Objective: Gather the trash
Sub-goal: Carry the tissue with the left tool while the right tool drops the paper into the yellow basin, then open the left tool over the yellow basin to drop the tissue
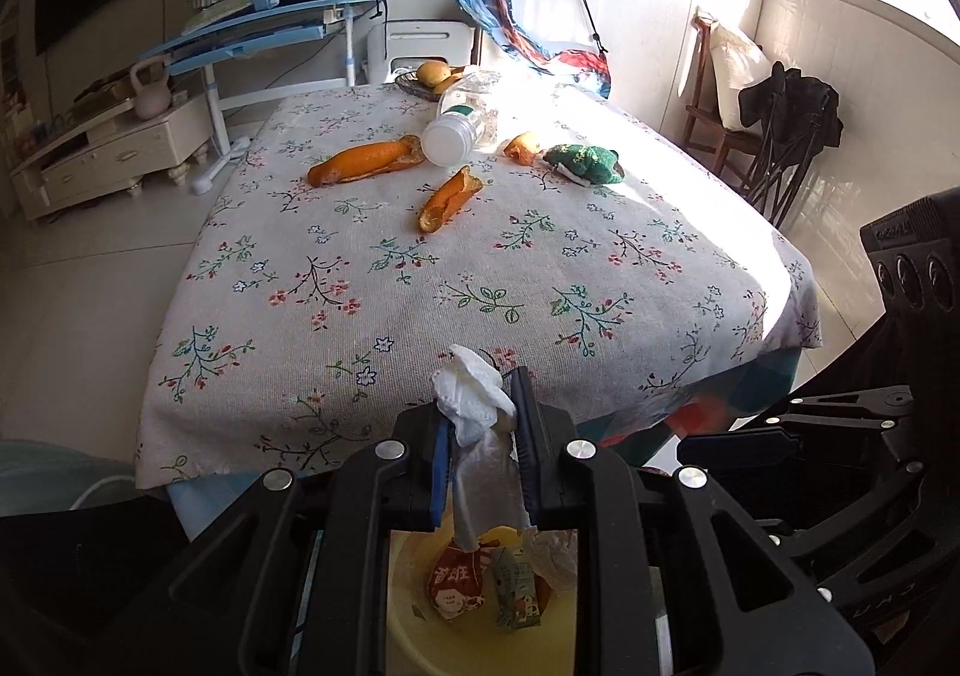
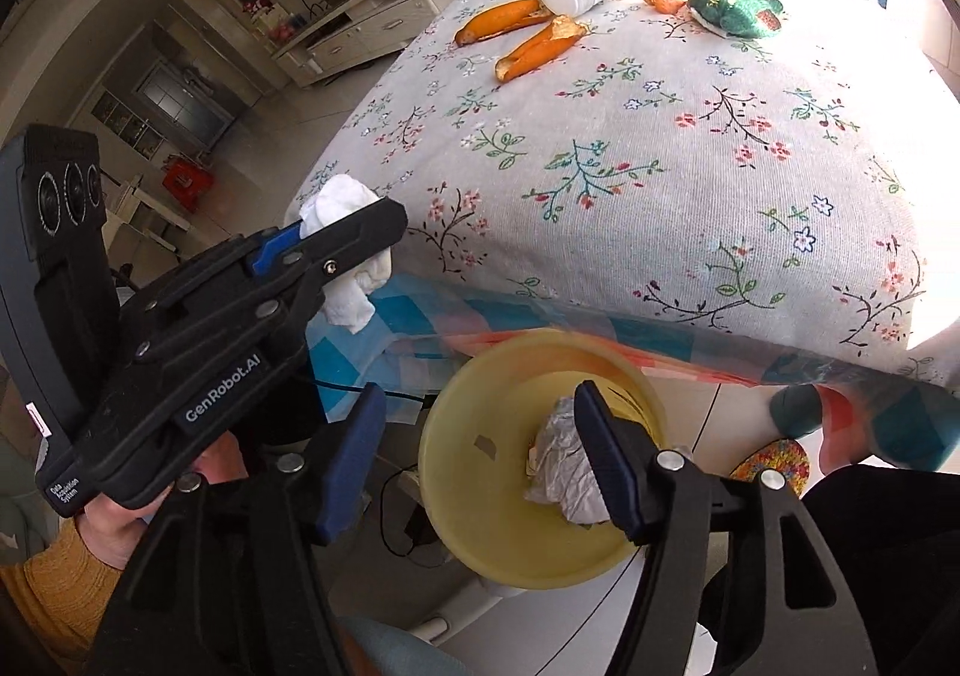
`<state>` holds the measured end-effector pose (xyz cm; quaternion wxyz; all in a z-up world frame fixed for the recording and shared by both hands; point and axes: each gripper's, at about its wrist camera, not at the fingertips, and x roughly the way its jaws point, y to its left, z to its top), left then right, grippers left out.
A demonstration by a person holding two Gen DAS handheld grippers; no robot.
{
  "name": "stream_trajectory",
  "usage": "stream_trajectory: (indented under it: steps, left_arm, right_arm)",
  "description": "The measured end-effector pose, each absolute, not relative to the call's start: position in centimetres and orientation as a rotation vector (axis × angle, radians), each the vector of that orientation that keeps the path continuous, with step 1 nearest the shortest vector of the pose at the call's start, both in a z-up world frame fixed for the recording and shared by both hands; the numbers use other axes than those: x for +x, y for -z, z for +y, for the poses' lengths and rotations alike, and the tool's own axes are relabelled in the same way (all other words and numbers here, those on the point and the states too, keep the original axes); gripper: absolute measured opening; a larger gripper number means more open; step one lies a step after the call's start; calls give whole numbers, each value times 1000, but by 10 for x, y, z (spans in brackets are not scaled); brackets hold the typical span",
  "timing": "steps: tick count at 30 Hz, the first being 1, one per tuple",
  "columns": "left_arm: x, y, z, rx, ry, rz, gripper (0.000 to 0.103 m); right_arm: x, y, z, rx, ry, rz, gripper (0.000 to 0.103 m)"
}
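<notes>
My left gripper (image 1: 480,424) is shut on a crumpled white tissue (image 1: 471,400), held off the table's near edge above a yellow bin (image 1: 414,616); it also shows in the right wrist view (image 2: 360,232) with the tissue (image 2: 336,202). The yellow bin (image 2: 480,496) holds a crumpled wrapper (image 2: 564,466) and snack packets (image 1: 456,586). My right gripper (image 2: 480,454) is open and empty over the bin. On the table lie two orange peels (image 1: 366,162) (image 1: 450,199), a plastic bottle (image 1: 462,126) on its side and a smaller peel piece (image 1: 521,146).
A floral tablecloth (image 1: 420,304) covers the table. A green knitted toy (image 1: 591,162) lies at the far right and a fruit bowl (image 1: 426,78) at the far edge. A chair (image 1: 720,99) and a black folded frame (image 1: 786,135) stand right of the table.
</notes>
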<state>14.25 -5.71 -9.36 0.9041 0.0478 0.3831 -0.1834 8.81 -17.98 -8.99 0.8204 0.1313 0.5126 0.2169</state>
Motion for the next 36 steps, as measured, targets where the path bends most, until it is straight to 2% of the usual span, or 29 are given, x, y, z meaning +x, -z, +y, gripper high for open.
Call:
stream_trajectory:
  steps: [12, 14, 15, 17, 19, 22, 36]
  left_arm:
    - [131, 95, -70, 179, 394, 785, 19]
    - [131, 97, -72, 182, 407, 800, 21]
    - [131, 99, -73, 186, 413, 815, 25]
    - [130, 103, -78, 211, 397, 826, 59]
    - [125, 102, -82, 248, 372, 794, 72]
    - [120, 98, -86, 307, 345, 743, 82]
    - [130, 82, -66, 224, 260, 682, 83]
  right_arm:
    - [91, 75, -198, 377, -398, 975, 67]
    - [92, 74, -199, 384, -391, 962, 67]
    - [91, 73, -200, 387, -389, 956, 67]
    - [92, 72, -203, 392, -382, 947, 67]
    - [92, 71, -204, 398, -375, 939, 68]
    - [92, 70, -206, 406, -365, 929, 68]
    - [90, 60, -210, 390, -325, 863, 69]
